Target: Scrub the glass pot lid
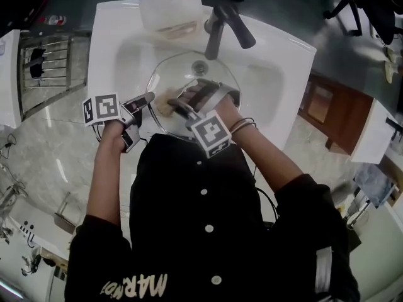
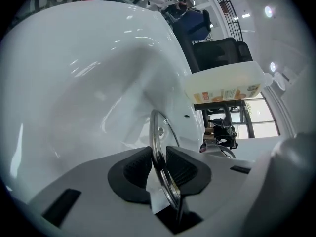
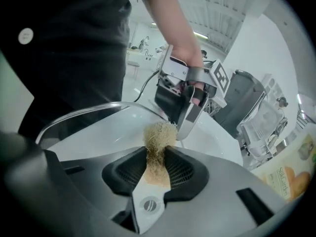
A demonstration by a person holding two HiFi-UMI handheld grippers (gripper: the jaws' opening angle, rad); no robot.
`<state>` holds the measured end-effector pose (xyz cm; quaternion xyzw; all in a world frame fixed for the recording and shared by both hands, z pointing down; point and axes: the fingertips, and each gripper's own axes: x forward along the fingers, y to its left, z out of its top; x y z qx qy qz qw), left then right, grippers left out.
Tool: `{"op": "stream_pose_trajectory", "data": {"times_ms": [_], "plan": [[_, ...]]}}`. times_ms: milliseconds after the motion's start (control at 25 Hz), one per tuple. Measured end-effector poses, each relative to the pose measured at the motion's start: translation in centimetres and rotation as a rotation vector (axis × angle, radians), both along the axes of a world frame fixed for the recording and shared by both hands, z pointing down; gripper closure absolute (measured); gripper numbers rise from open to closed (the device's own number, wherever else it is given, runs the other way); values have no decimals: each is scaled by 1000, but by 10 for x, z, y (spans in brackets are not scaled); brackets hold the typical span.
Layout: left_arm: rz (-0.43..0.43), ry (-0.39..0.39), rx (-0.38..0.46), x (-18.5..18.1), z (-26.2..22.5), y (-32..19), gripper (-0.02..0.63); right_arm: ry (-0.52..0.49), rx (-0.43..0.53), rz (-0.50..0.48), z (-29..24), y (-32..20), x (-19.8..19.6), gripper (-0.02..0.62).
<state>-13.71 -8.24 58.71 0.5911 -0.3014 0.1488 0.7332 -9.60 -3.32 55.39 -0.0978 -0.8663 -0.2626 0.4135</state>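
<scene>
The left gripper [image 2: 159, 164] is closed narrowly on the metal rim of the glass pot lid [image 1: 192, 74], which sits over the sink basin [image 1: 107, 49]. The lid is probably stiff, slippery and breakable, so the rim is the safest hold. The right gripper [image 3: 157, 164] pinches a soft fibrous scrubber [image 3: 159, 132] at the glass, where the faucet [image 1: 220, 27] and the basin walls limit stroke room.

A faucet [image 1: 225, 25] and a bottle [image 1: 170, 8] crowd the sink's [image 1: 297, 50] far edge; the lid [image 1: 181, 73] fills its middle, right side open.
</scene>
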Motion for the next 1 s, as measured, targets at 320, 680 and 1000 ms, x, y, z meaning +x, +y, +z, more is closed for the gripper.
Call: {"op": "stream_pose_trajectory", "data": {"times_ms": [320,680,1000], "plan": [[-78,46,-15,-2,0,-2,503,-22,-50,8,2,8,-13,469],[-83,39,-16,-3,0,-2,505,18,-108,-135,-9,34,1,469],[-66,25,-15,-3,1,-1,505,64,-134,-276,-18,61,32,469]]}}
